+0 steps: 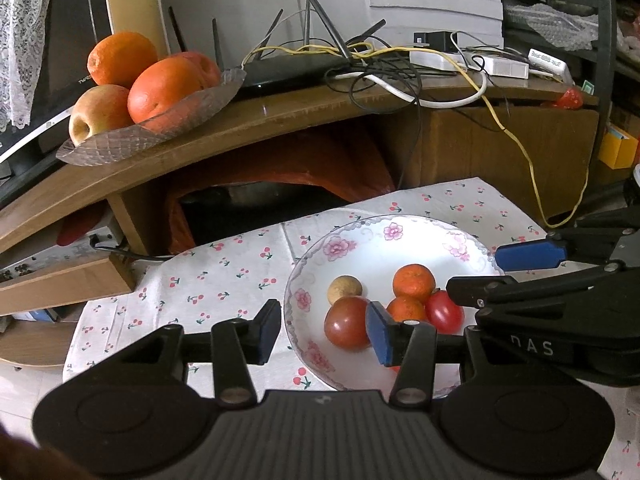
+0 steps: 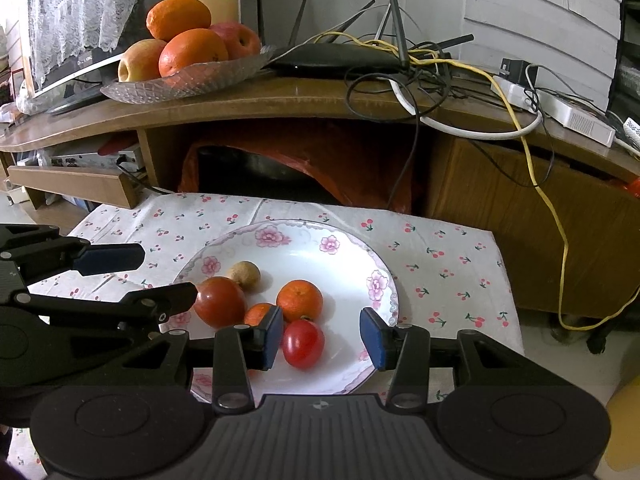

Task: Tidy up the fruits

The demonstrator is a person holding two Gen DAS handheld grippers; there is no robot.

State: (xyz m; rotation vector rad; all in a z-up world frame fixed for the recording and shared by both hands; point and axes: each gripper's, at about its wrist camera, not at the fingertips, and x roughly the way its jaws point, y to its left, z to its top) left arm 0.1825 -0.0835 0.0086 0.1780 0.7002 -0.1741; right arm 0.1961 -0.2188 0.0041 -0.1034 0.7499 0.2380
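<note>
A white flowered plate [image 1: 316, 264] [image 2: 360, 264] on a cherry-print cloth holds a large tomato [image 1: 346, 322] [image 2: 220, 306], a small red tomato [image 1: 444, 312] [image 2: 304, 344], two mandarins [image 1: 414, 280] [image 2: 299, 300] and a small tan fruit [image 1: 344, 289] [image 2: 245, 275]. My left gripper [image 1: 322, 334] is open and empty over the plate's left rim. My right gripper [image 2: 322, 338] is open and empty, its jaws on either side of the small red tomato. A glass dish [image 1: 160, 132] [image 2: 192, 80] on the wooden shelf holds oranges [image 1: 164, 86] [image 2: 192, 52] and apples [image 1: 100, 112] [image 2: 140, 60].
A black router [image 2: 340, 60] with antennas, tangled cables [image 1: 400, 76] and white power strips [image 2: 560, 108] lie on the shelf to the right of the dish. An orange-red bag [image 2: 304, 160] fills the space under the shelf behind the cloth.
</note>
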